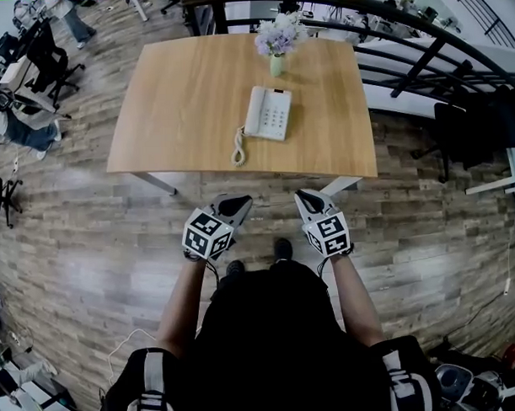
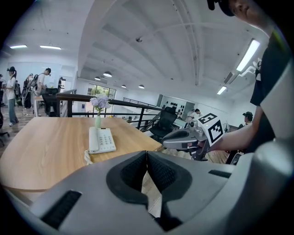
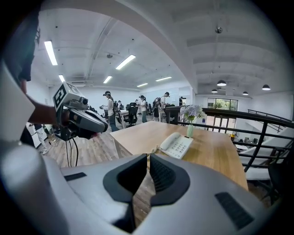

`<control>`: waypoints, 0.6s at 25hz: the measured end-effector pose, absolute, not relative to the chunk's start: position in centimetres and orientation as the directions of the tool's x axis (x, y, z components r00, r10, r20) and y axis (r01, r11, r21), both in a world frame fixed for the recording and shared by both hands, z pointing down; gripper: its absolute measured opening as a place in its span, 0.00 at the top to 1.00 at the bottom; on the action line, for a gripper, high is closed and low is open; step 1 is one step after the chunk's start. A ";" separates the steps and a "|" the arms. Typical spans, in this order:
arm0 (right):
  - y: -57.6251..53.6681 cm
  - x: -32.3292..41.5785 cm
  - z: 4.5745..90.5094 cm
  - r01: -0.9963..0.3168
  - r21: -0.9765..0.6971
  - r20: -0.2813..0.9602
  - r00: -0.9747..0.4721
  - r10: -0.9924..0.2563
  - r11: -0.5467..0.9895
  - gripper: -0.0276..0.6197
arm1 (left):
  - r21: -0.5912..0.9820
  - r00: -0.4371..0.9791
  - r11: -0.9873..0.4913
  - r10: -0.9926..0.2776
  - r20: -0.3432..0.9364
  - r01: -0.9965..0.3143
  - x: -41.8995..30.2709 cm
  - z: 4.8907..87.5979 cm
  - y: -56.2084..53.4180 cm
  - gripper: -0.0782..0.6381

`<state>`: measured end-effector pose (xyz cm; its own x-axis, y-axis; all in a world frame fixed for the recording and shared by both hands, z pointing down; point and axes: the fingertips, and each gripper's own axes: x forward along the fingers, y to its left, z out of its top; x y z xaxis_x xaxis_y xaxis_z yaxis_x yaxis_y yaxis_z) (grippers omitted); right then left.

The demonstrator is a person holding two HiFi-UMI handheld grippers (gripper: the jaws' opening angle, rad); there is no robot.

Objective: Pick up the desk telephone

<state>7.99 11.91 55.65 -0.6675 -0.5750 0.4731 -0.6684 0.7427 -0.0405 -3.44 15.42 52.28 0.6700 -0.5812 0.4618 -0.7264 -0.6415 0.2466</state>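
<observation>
Desk (image 1: 178, 102) takes the upper middle of the head view, a pale wooden top on a plank floor (image 1: 90, 248). The phone (image 1: 268, 113) lies flat on it, a little right of centre and nearer the far edge. Its handset sits in the cradle on its left side and the keypad faces up. A coiled cord (image 1: 238, 148) trails from it toward the near edge.

Both grippers hang in the lower middle of that view, over the floor and short of the desk's near edge, well apart from the phone. The left gripper (image 1: 239, 203) and right gripper (image 1: 306, 199) point toward the desk side by side. In the left gripper view the fingers (image 2: 133, 172) are pressed together with nothing between them. In the right gripper view the fingers (image 3: 124, 176) are likewise closed and empty.

By my reading this is the approach, and the pick-up has not yet begun. The next move calls for carrying the grippers forward over the desk edge. The fingers must then open wide before they come down. The phone's body looks broad, so a hold from both sides, or on the handset, seems likely.

One container stands here: a small green vase (image 1: 276, 65) just beyond the phone, close to it, holding pale purple flowers (image 1: 278, 35). It may tip if a gripper overshoots.
</observation>
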 end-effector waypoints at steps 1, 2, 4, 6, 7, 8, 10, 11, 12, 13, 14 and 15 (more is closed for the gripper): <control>11.7 8.2 55.7 -0.664 -0.040 0.473 -0.671 -0.571 0.747 0.91 | 0.246 0.666 -0.637 -0.586 0.461 -0.731 -3.3 52.2 15.3 0.86; 11.5 8.3 55.6 -0.659 -0.039 0.473 -0.674 -0.567 0.751 0.91 | 0.245 0.662 -0.632 -0.591 0.461 -0.735 -3.2 52.2 15.2 0.86; 11.2 8.7 55.5 -0.651 -0.039 0.472 -0.680 -0.560 0.758 0.91 | 0.243 0.654 -0.624 -0.599 0.462 -0.743 -2.9 52.0 15.1 0.86; 11.0 8.9 55.5 -0.643 -0.041 0.472 -0.687 -0.552 0.765 0.91 | 0.241 0.645 -0.615 -0.606 0.465 -0.751 -2.8 52.0 15.0 0.86; 10.9 9.0 55.6 -0.638 -0.042 0.472 -0.691 -0.548 0.769 0.91 | 0.241 0.641 -0.609 -0.610 0.466 -0.755 -2.7 52.1 14.9 0.86; 10.7 9.2 55.7 -0.634 -0.043 0.473 -0.694 -0.543 0.772 0.91 | 0.241 0.636 -0.603 -0.615 0.466 -0.760 -2.6 52.1 14.8 0.86; 10.5 9.5 55.8 -0.626 -0.044 0.474 -0.699 -0.535 0.779 0.91 | 0.240 0.627 -0.593 -0.624 0.467 -0.768 -2.4 52.2 14.7 0.86; 10.4 9.6 55.8 -0.622 -0.045 0.474 -0.702 -0.531 0.782 0.91 | 0.240 0.624 -0.589 -0.627 0.467 -0.772 -2.2 52.2 14.6 0.86; 10.3 9.8 55.9 -0.617 -0.045 0.474 -0.705 -0.527 0.785 0.91 | 0.239 0.620 -0.585 -0.629 0.469 -0.775 -2.1 52.2 14.6 0.86; 10.2 9.9 55.9 -0.613 -0.046 0.474 -0.709 -0.523 0.789 0.91 | 0.238 0.616 -0.581 -0.632 0.471 -0.778 -1.9 52.2 14.6 0.86; 10.1 10.1 56.0 -0.608 -0.047 0.475 -0.711 -0.518 0.792 0.91 | 0.237 0.611 -0.577 -0.635 0.472 -0.782 -1.7 52.2 14.5 0.86; 10.0 10.2 56.1 -0.604 -0.048 0.477 -0.714 -0.513 0.796 0.91 | 0.235 0.607 -0.572 -0.639 0.473 -0.786 -1.5 52.2 14.4 0.86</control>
